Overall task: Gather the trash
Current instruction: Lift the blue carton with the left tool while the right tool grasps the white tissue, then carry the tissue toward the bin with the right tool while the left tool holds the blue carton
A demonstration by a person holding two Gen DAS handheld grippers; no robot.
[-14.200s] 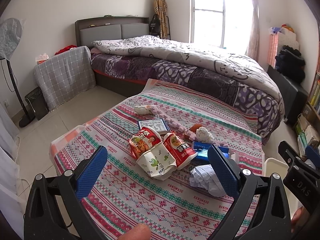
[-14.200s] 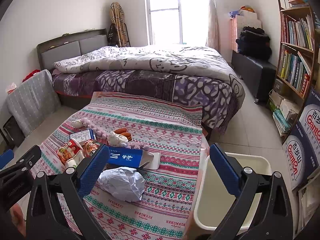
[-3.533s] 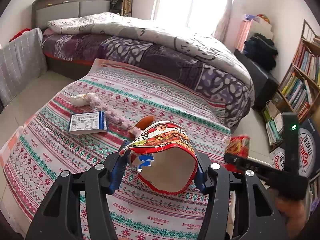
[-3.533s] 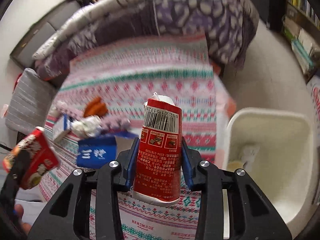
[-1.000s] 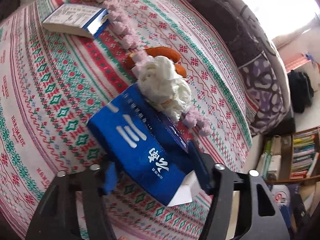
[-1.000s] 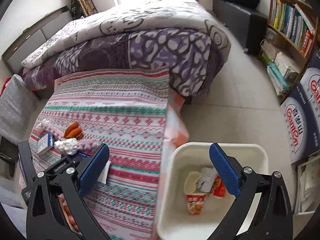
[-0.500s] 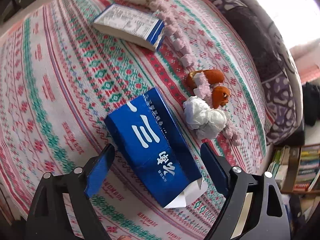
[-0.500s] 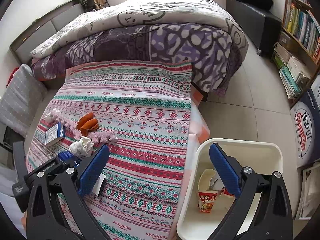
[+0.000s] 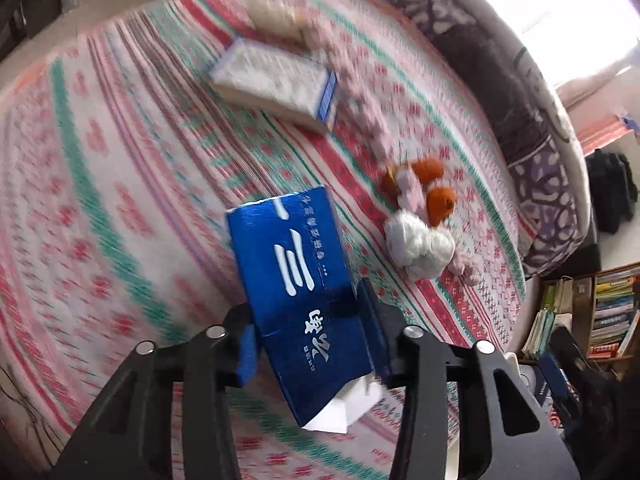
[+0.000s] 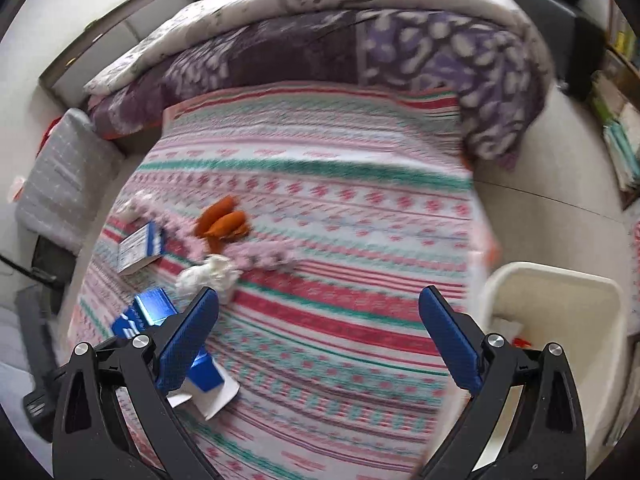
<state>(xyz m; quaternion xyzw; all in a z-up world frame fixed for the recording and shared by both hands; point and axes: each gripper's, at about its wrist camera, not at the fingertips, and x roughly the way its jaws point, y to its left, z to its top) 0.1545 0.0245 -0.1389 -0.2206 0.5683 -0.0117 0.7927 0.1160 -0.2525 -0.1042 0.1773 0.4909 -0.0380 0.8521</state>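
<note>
My left gripper [image 9: 308,332] is shut on a long blue carton [image 9: 298,276] with white characters, held over the patterned tablecloth [image 9: 120,184]. The carton also shows at the lower left of the right wrist view [image 10: 150,314]. A crumpled white tissue [image 9: 418,240] lies just right of it, also in the right wrist view [image 10: 210,274]. A small white and blue box [image 9: 276,84] lies farther back. My right gripper [image 10: 318,340] is open and empty above the table. The white trash bin [image 10: 560,320] stands on the floor at the right.
Orange items [image 9: 434,188] tangled with a pink fluffy cord [image 9: 368,120] lie beside the tissue. A bed with a purple quilt [image 10: 360,40] stands beyond the table. A bookshelf [image 9: 604,312] is at the right.
My left gripper has shut on the blue carton and raised it off the cloth. My right gripper has swung left from the bin toward the table, still open.
</note>
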